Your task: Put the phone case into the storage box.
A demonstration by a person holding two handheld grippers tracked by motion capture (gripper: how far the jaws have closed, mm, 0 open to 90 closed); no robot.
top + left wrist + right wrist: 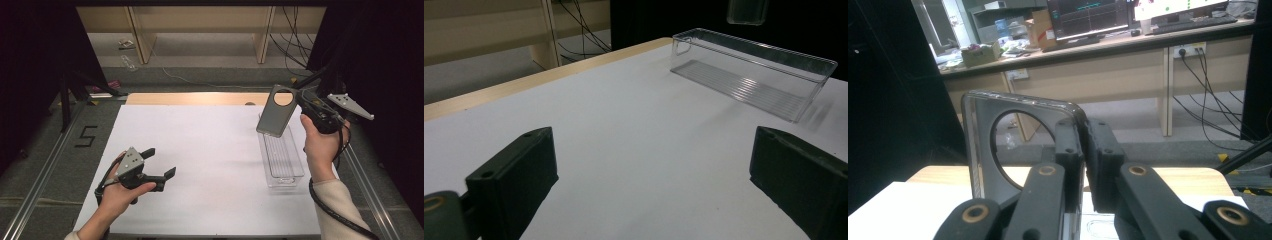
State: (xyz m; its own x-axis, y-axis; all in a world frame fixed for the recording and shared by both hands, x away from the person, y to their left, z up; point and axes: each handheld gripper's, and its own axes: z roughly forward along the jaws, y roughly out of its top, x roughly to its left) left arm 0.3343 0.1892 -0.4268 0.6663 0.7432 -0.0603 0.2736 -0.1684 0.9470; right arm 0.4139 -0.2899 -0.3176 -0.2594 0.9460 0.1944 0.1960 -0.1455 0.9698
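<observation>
A dark grey phone case [276, 110] with a round camera hole hangs in the air above the far end of a clear plastic bin [281, 156]. My right gripper [298, 101] is shut on the case's top edge, by the hole. In the right gripper view the case [983, 150] stands upright, pinched between the black jaws of the gripper [1083, 150]. My left gripper [161, 162] rests low over the near left of the white table, open, with nothing between its fingers [514, 175]. From the left gripper view the bin [749, 72] lies ahead, the case's lower end [748, 11] above it.
A white sheet [200, 160] covers the table, with a wooden strip [200, 98] along its far edge. Aluminium rails [45, 165] run down both sides. Shelving and cables [295, 45] stand on the floor beyond the table. A "5" [86, 136] is marked on the left floor.
</observation>
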